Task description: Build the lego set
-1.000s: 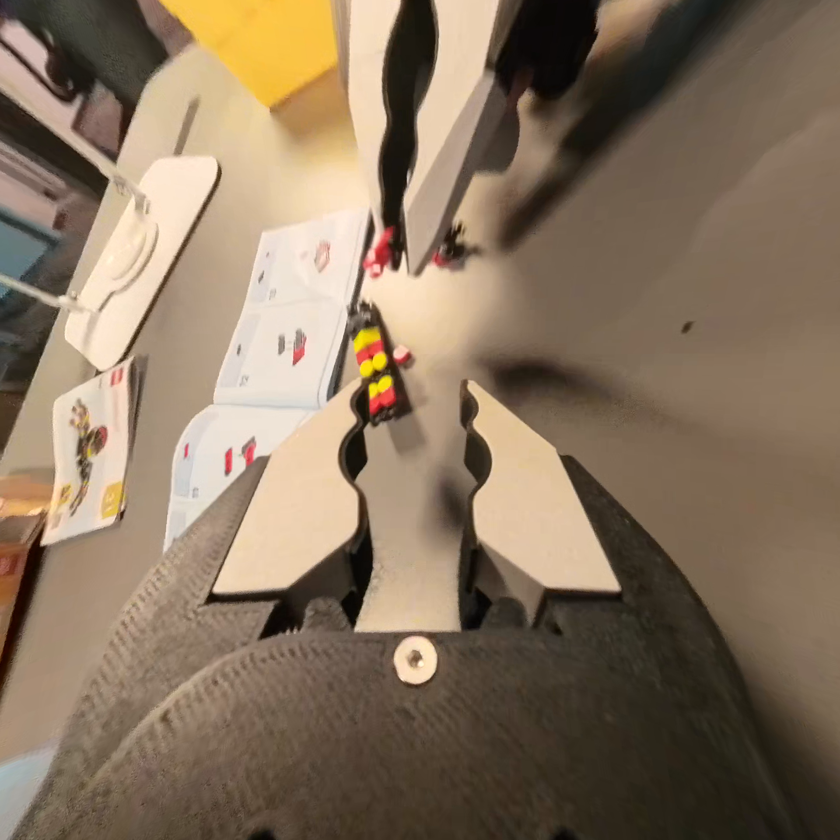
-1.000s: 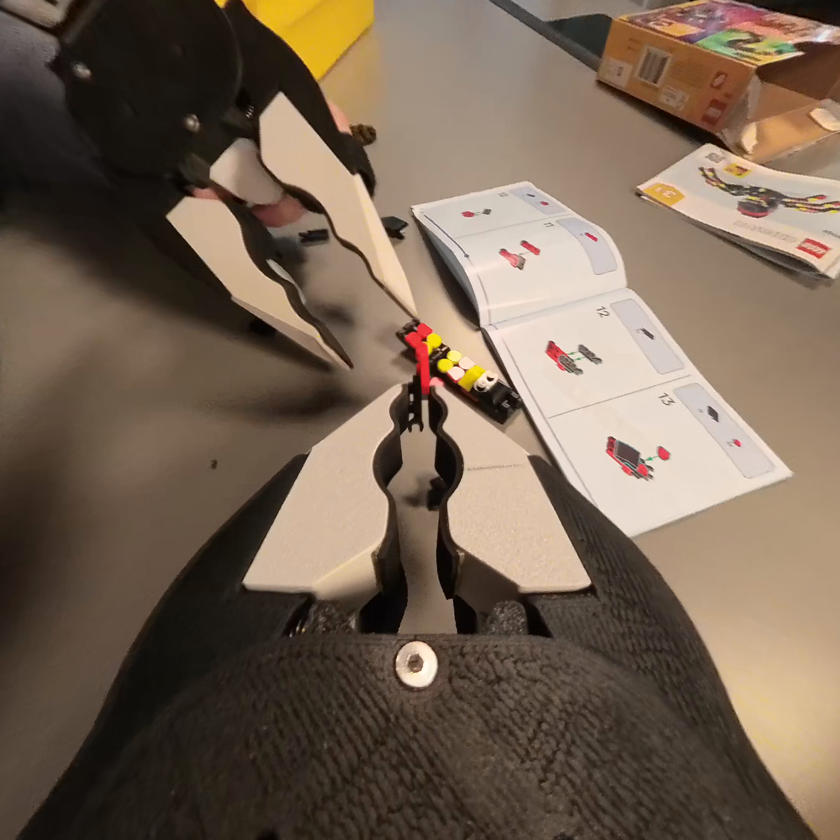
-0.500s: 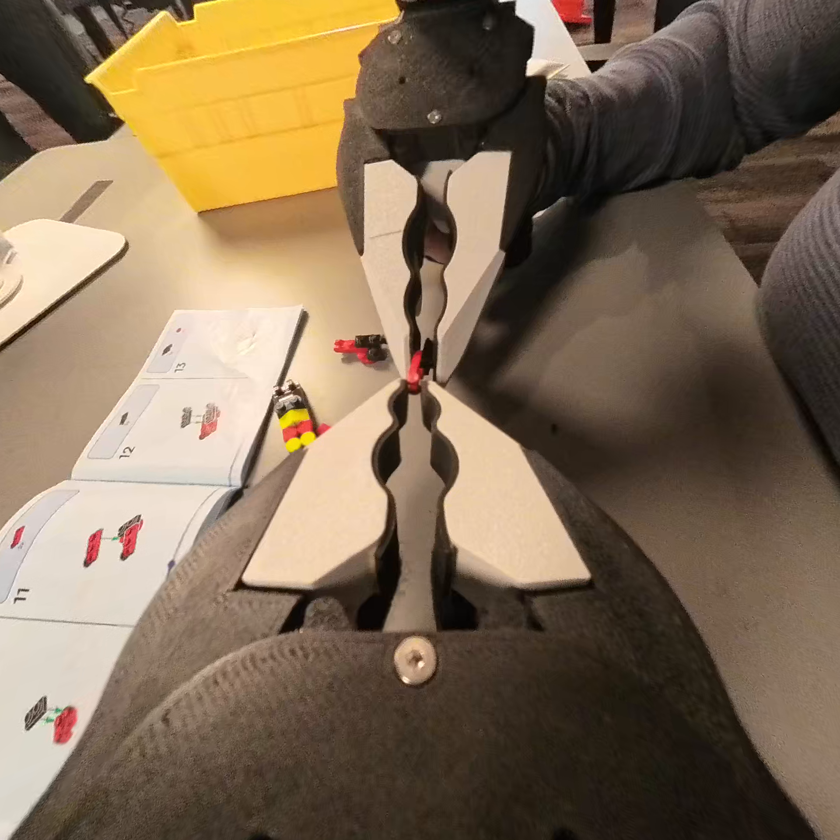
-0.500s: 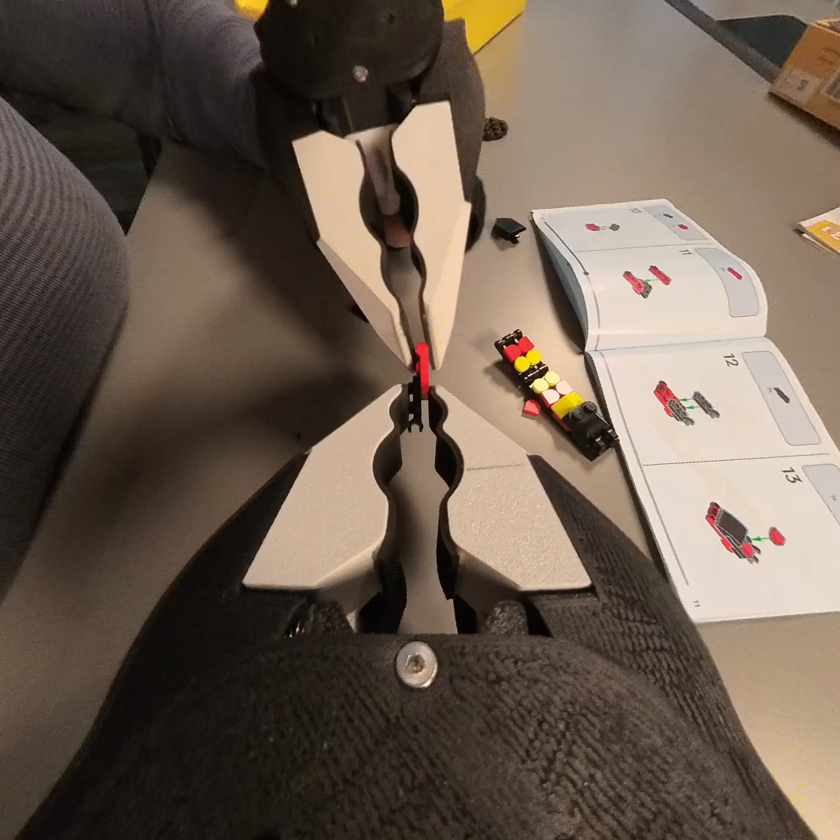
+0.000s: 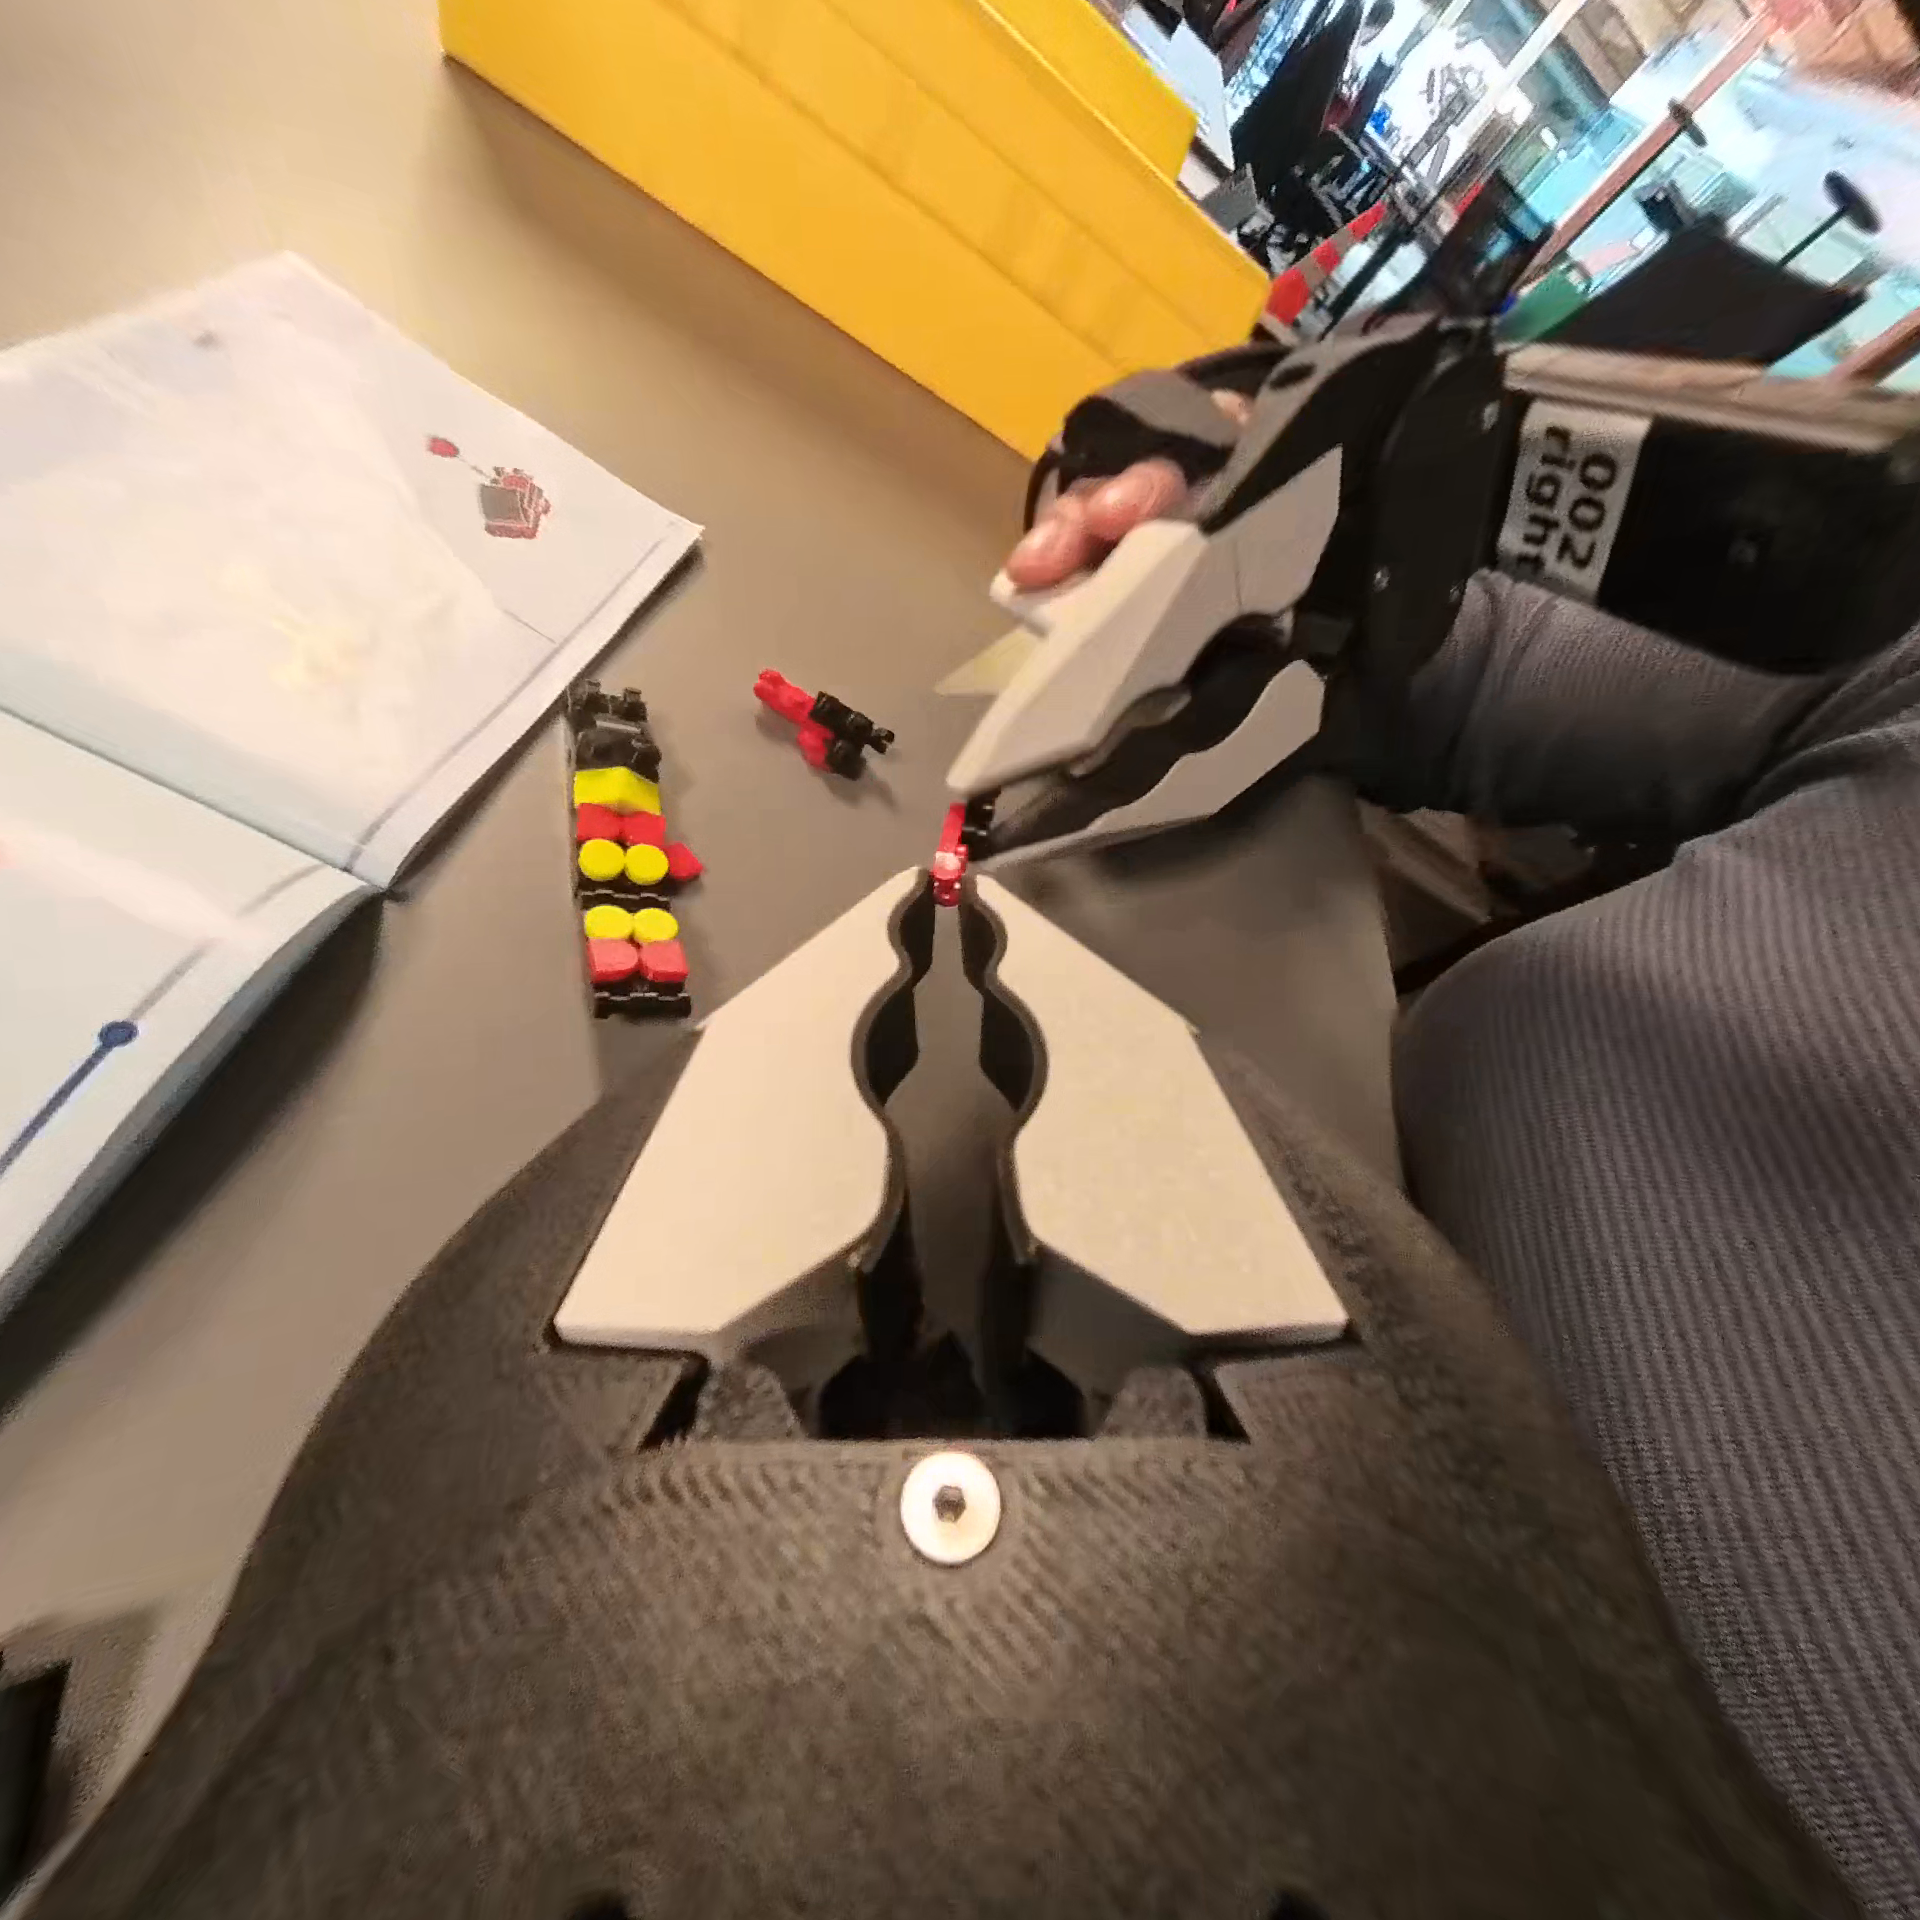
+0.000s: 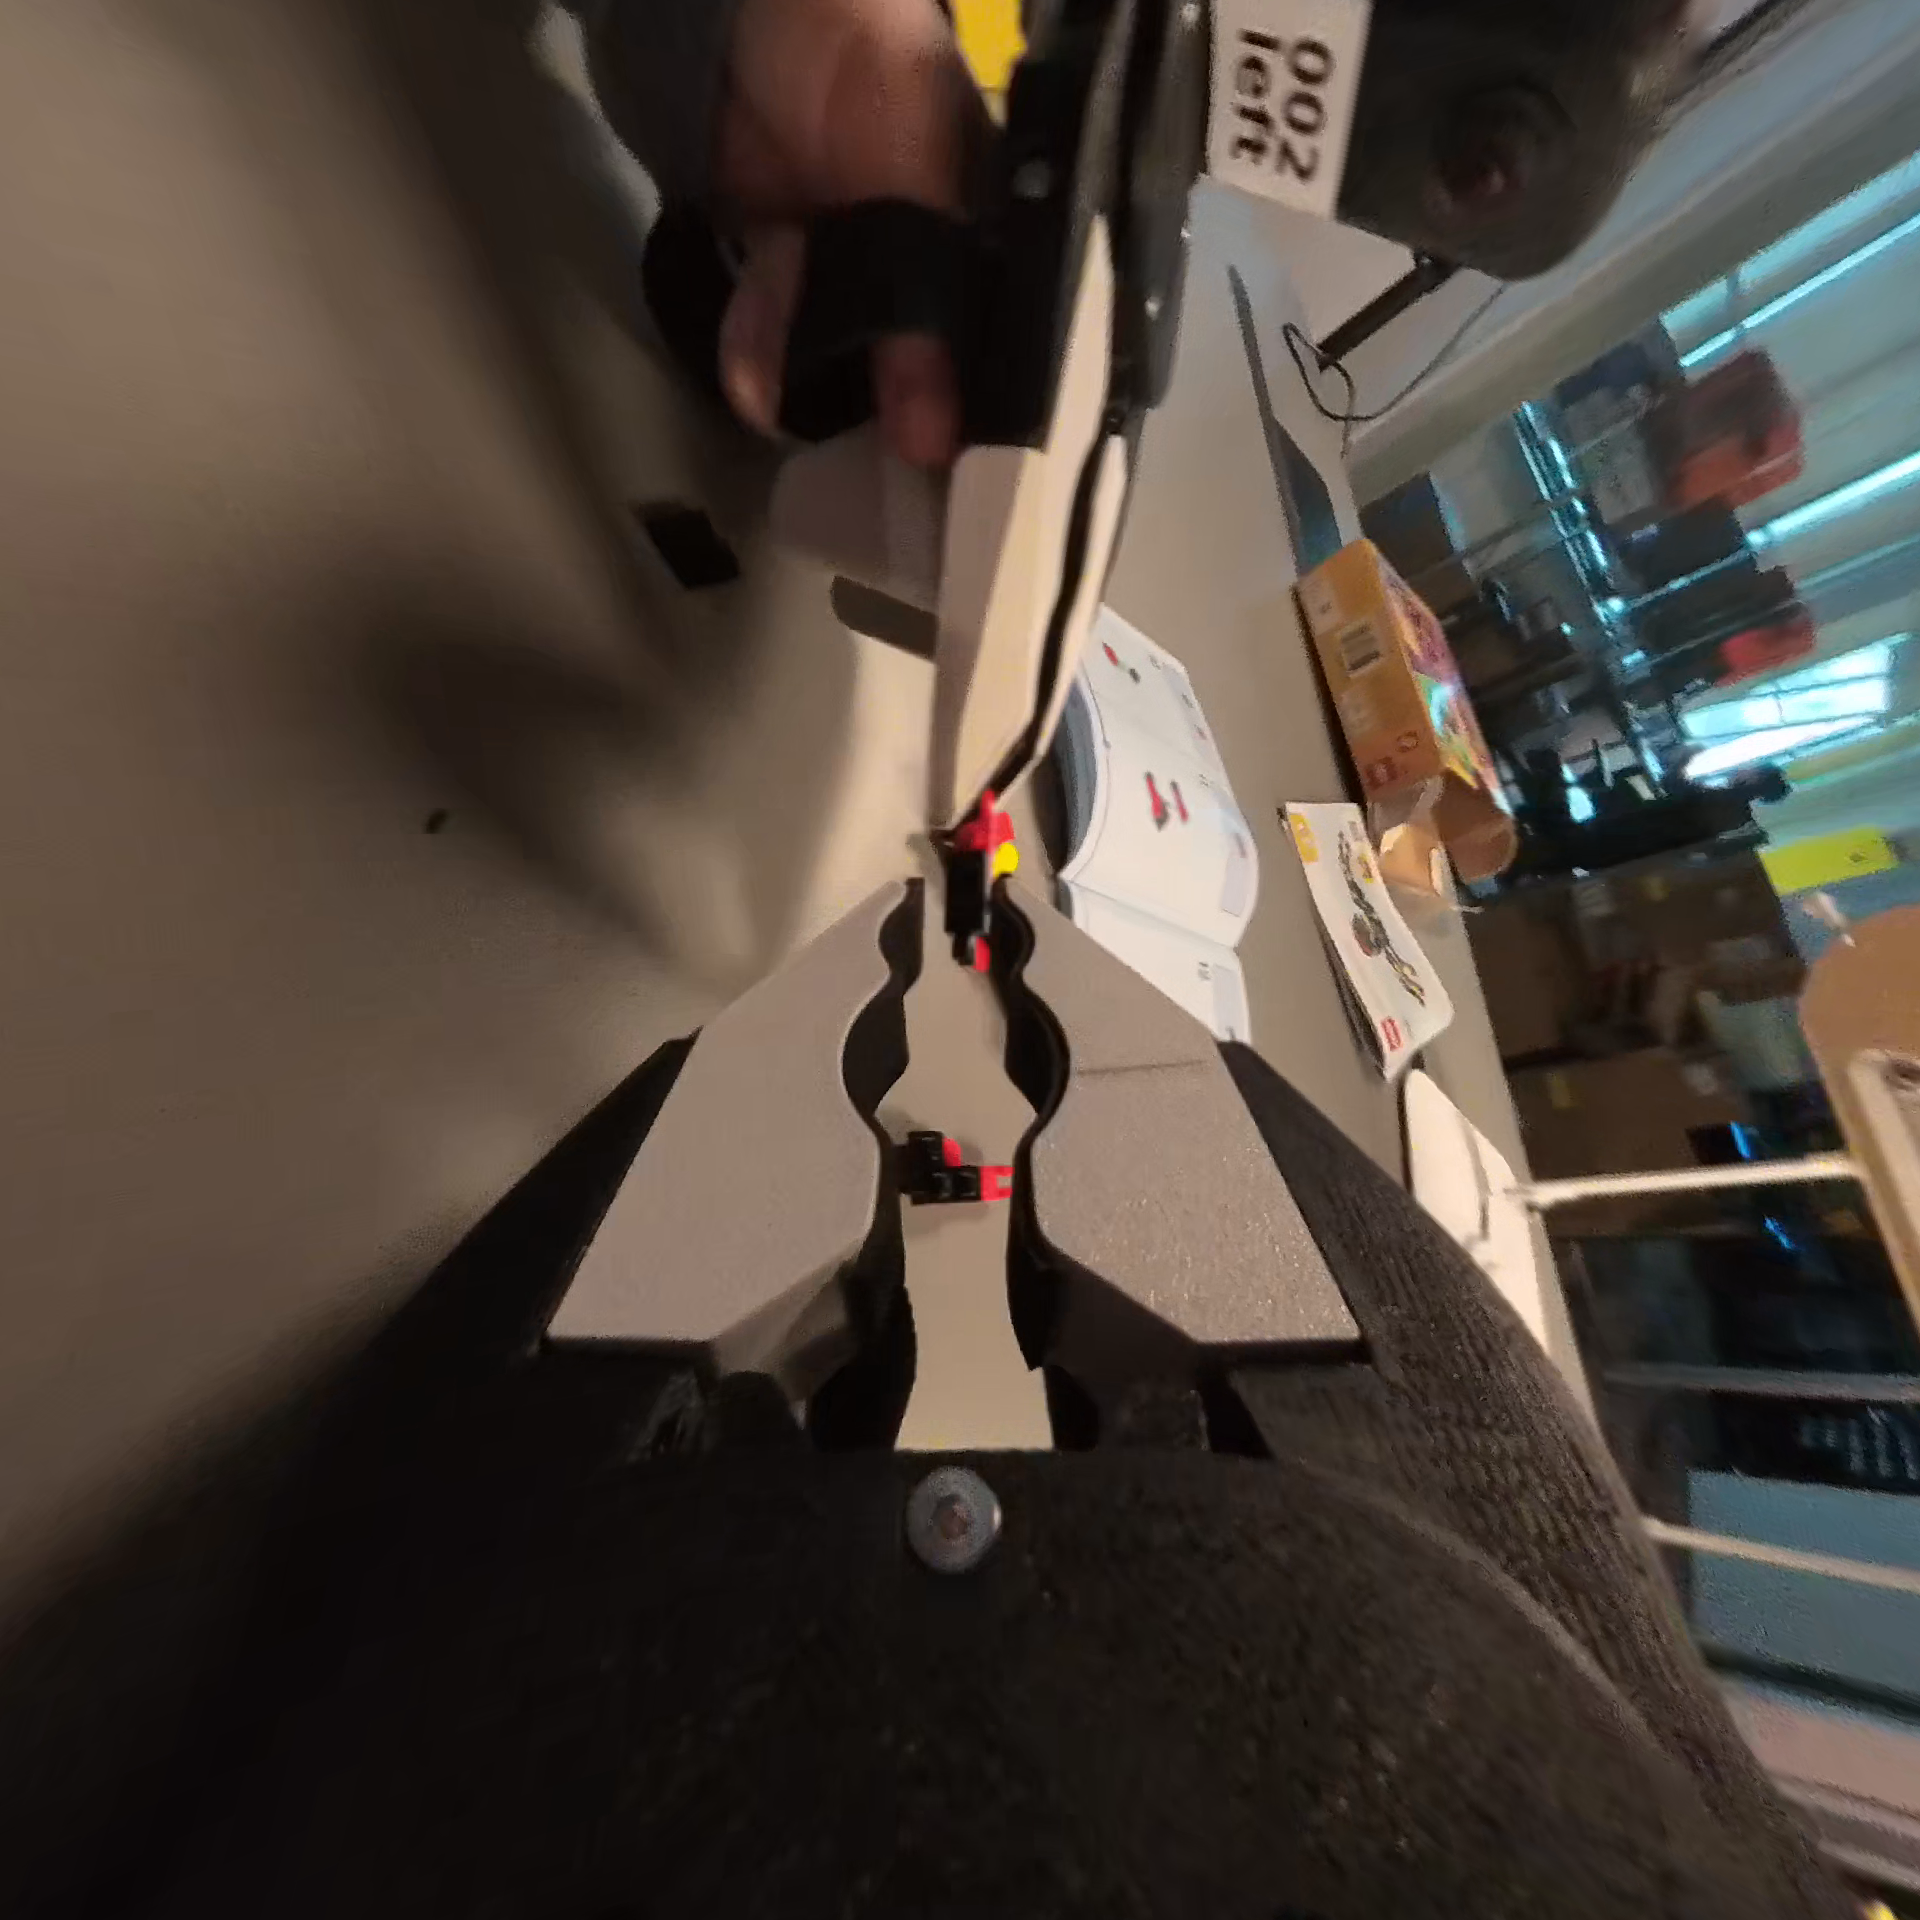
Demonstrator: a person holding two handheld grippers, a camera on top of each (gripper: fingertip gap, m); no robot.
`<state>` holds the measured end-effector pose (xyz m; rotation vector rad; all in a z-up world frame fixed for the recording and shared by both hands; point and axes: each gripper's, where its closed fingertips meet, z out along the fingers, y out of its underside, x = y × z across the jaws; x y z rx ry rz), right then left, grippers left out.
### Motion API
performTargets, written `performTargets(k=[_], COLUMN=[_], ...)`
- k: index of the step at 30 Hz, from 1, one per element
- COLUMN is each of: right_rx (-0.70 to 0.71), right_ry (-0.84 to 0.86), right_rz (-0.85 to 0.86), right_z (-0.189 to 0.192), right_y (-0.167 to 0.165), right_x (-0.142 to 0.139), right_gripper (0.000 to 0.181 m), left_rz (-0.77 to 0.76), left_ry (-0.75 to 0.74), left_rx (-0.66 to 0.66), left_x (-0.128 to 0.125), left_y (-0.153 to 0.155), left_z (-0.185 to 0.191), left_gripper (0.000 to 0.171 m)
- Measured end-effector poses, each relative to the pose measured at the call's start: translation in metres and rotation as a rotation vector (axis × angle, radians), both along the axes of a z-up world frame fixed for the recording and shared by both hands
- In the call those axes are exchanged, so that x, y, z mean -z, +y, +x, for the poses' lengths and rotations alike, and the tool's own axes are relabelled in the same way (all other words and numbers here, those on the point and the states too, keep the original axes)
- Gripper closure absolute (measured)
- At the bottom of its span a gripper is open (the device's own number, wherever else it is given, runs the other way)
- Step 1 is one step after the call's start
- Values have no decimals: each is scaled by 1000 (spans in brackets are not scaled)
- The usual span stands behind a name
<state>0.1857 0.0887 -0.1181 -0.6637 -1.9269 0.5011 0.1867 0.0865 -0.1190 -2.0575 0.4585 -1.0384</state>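
My left gripper (image 5: 945, 883) is shut on the red end of a small red and black lego piece (image 5: 950, 857), held above the table. My right gripper (image 5: 971, 816) comes in from the right and pinches the black end of the same piece. In the right wrist view my right gripper (image 6: 958, 894) holds the piece (image 6: 966, 902), and the left gripper (image 6: 971, 816) reaches down from above onto its red tip. A black strip with red and yellow tiles (image 5: 627, 862) lies on the table to the left. A second small red and black assembly (image 5: 826, 720) (image 6: 951, 1169) lies nearby.
An open instruction booklet (image 5: 260, 582) (image 6: 1153, 810) lies left of the strip. A yellow bin (image 5: 883, 177) stands behind. A second booklet (image 6: 1371, 935) and the lego box (image 6: 1392, 675) lie farther off. A loose black piece (image 6: 686, 540) sits on the table. A grey sleeve (image 5: 1662, 1195) fills the right. Both grippers' tips are close together, under 4 cm apart.
One second ago my left gripper was open and empty; it has since shut on the red tip of the piece my right gripper holds. Both grippers have since turned, still joined at the piece.
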Motion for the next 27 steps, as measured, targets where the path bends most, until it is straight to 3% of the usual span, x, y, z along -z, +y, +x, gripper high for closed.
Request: performTargets(k=[10, 13, 19, 23, 27], right_rx=[-2, -4, -47, -5, -33], right_ry=[-42, -122, -440, -475, -379], right_rz=[-97, -211, -632, -622, -619], right_z=[1, 6, 25, 24, 24], right_y=[-1, 1, -12, -8, -2], right_x=[2, 7, 29, 40, 20], right_gripper=[175, 175, 175, 169, 153], left_rz=[-32, 71, 325, 322, 322], left_ry=[-59, 32, 279, 327, 364], left_rx=[13, 26, 50, 99, 106], left_x=[0, -4, -12, 0, 8], left_y=[-2, -2, -5, -9, -9], left_z=[1, -4, -18, -9, -9], left_gripper=[168, 157, 142, 139, 138])
